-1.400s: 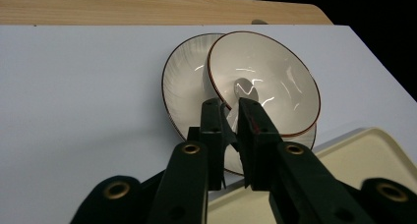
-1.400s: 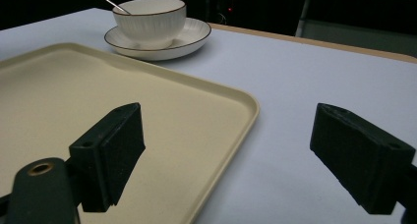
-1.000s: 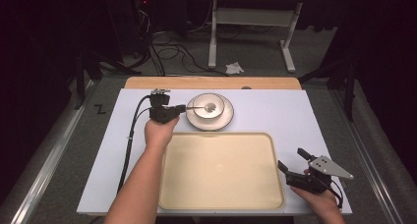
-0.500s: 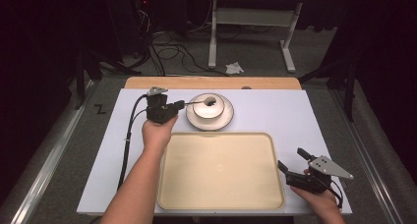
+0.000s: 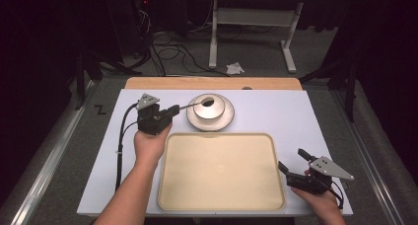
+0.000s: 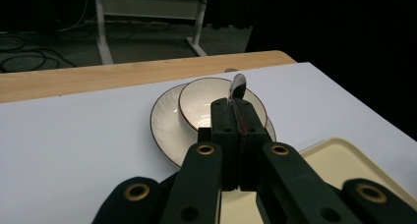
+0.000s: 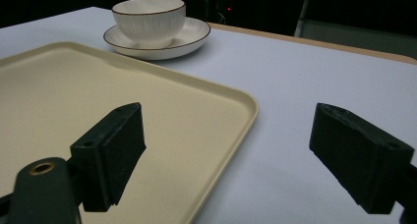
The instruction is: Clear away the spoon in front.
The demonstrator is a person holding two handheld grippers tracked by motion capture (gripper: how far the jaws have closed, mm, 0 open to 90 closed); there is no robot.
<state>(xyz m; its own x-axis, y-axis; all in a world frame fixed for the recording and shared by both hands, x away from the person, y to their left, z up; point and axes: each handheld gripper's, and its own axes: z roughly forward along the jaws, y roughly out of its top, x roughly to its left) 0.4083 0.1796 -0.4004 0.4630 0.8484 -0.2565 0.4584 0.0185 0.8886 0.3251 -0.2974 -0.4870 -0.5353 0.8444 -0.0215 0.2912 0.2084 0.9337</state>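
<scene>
Metal spoon (image 5: 194, 104) is clamped in your left gripper (image 5: 172, 110), handle pinched between the closed jaws, bowl end held over the cup (image 5: 209, 106) on its saucer (image 5: 226, 120) at the table's (image 5: 296, 116) far side. Your right gripper (image 5: 291, 171) rests jaws apart, holding nothing, just beside the tray's (image 5: 222, 170) right edge.

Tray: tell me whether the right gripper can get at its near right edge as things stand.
Probably yes. The right gripper is open beside the tray, with only bare table between its jaws and the rim.
</scene>
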